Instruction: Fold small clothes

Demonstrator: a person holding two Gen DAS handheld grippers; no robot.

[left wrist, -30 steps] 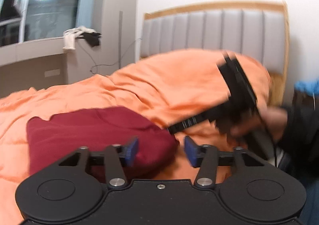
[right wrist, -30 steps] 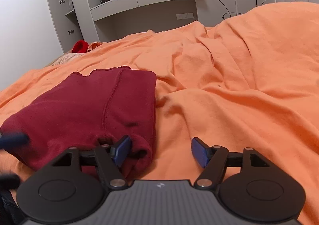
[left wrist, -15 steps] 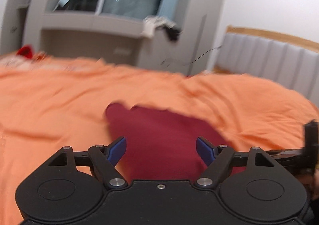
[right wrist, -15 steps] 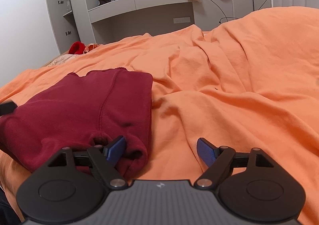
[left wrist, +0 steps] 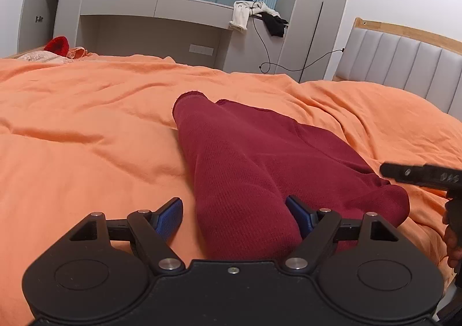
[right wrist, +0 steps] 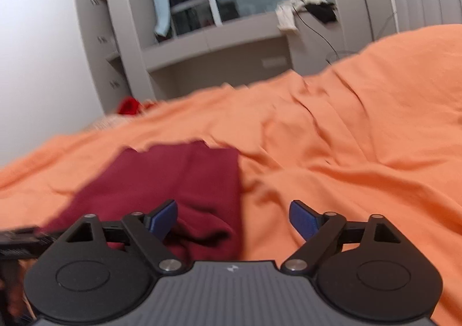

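Note:
A dark red folded garment (left wrist: 260, 164) lies on the orange duvet (left wrist: 86, 152). My left gripper (left wrist: 234, 204) is open at its near end, with the thick fold between the blue pads (left wrist: 170, 216) and a gap on the left side. At the right edge of this view the right gripper's black finger (left wrist: 418, 175) hovers by the garment's corner. In the blurred right wrist view my right gripper (right wrist: 232, 206) has its jaws opening. The garment's (right wrist: 179, 175) near right corner sits loose by the left pad (right wrist: 163, 217), unpressed.
A grey padded headboard (left wrist: 404, 66) with a wooden rim stands at the right. Beyond the bed is a grey wall unit (left wrist: 150, 25) under a window, with white and black clothes (left wrist: 254, 14) and a hanging cable on its ledge. Something red (left wrist: 57, 44) lies at the far bed edge.
The left wrist view has swung from the headboard round to the window wall, and its jaws have spread around the garment's near end. The right jaws have widened and its view has tilted upward.

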